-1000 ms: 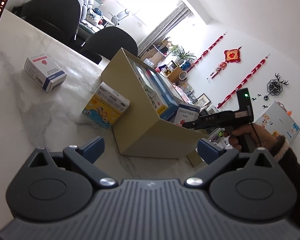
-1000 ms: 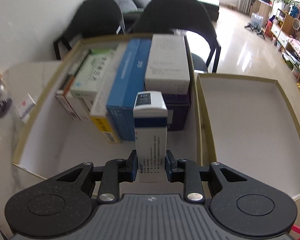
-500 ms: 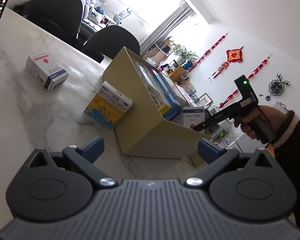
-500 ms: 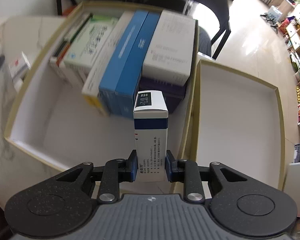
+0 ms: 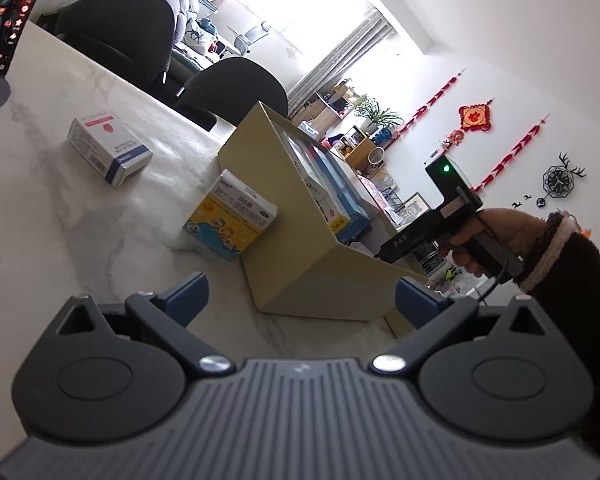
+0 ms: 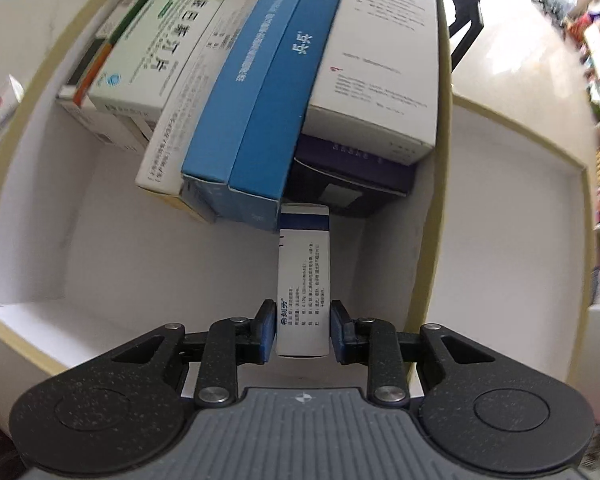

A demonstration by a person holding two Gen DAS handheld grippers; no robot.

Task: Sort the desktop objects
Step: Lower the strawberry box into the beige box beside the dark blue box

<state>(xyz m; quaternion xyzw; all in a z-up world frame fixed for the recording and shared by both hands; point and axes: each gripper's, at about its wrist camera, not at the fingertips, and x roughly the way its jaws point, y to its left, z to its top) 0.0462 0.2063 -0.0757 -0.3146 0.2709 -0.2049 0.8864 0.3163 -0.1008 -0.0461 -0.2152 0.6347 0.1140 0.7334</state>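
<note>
On your far left, a white box with a pink label (image 5: pixel 109 151) lies flat on the marble table (image 5: pixel 40 240), well apart from everything else, probably waiting for its turn to be sorted. Nearer the middle, a yellow box with cartoon children (image 5: pixel 230 220) rests on the table just beside the wall of the beige carton (image 5: pixel 300 272), likely next in line because it sits within easy reach. Your left tongs (image 5: pixel 300 294) hang open and empty above the table in front of that carton, holding nothing, so that hand seems to be standing by. Inside the carton, seen from the right wrist view, a green and white box (image 6: pixel 156 52), two blue boxes (image 6: pixel 268 92) and a large white box (image 6: pixel 380 60) stacked on a dark purple box (image 6: pixel 352 184) are packed side by side against the far wall, which leaves the white floor nearer you free. Your right tongs (image 6: pixel 303 330) are clamped on the narrow sides of a slim white box with a blue band (image 6: pixel 304 264), pointing steeply down so that its far end goes in first, in front of the blue and purple boxes; whether it touches the carton floor cannot be told. To the right, the second carton (image 6: pixel 540 220) shows only its bare white floor.
</note>
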